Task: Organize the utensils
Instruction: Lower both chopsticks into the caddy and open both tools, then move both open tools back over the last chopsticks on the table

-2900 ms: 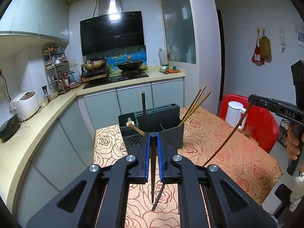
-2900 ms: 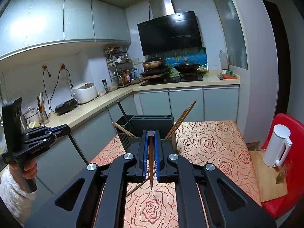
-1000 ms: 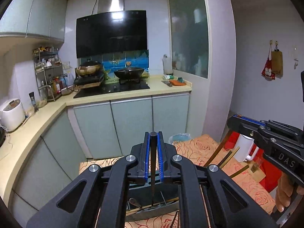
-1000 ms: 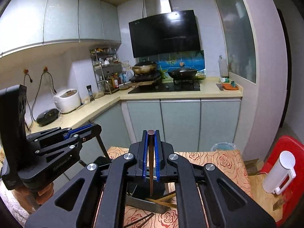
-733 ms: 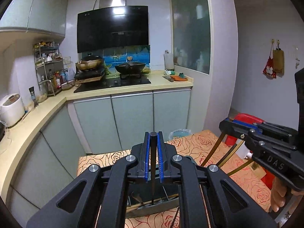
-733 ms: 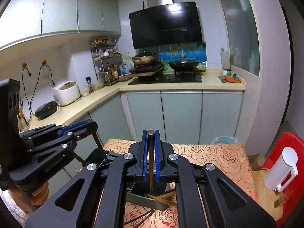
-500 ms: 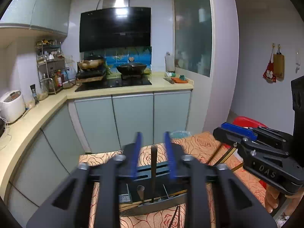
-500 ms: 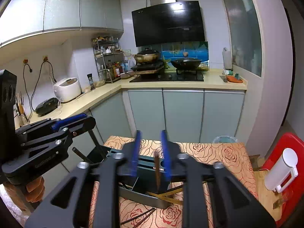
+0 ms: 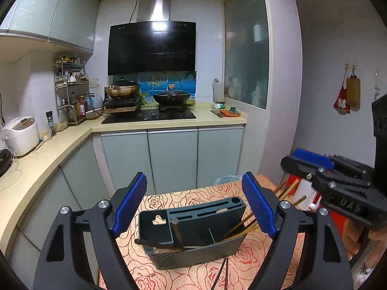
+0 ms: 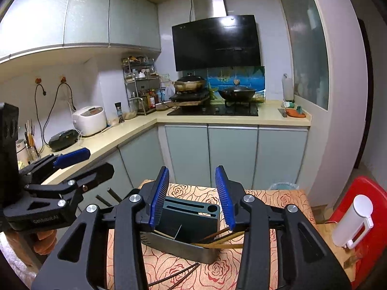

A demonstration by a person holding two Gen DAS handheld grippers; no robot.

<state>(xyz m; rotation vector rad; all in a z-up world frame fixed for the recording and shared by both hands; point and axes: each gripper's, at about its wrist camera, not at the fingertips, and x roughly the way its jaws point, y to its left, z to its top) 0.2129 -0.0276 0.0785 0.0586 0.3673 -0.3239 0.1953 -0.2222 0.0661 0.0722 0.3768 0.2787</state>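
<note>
The left gripper (image 9: 193, 207) has its jaws opening, nothing between them; the right gripper (image 10: 192, 195) is likewise opening and empty. Both hover above the dark utensil holder (image 9: 193, 232) on the rose-patterned table (image 9: 241, 270). To finish the release well, I would draw each gripper straight back, clear of the handles. From left: a dark chopstick (image 9: 154, 242) lies across the left compartment, wooden chopsticks (image 9: 241, 229) lean out right, and dark ones (image 10: 179, 275) lie loose on the near cloth, likely next.
</note>
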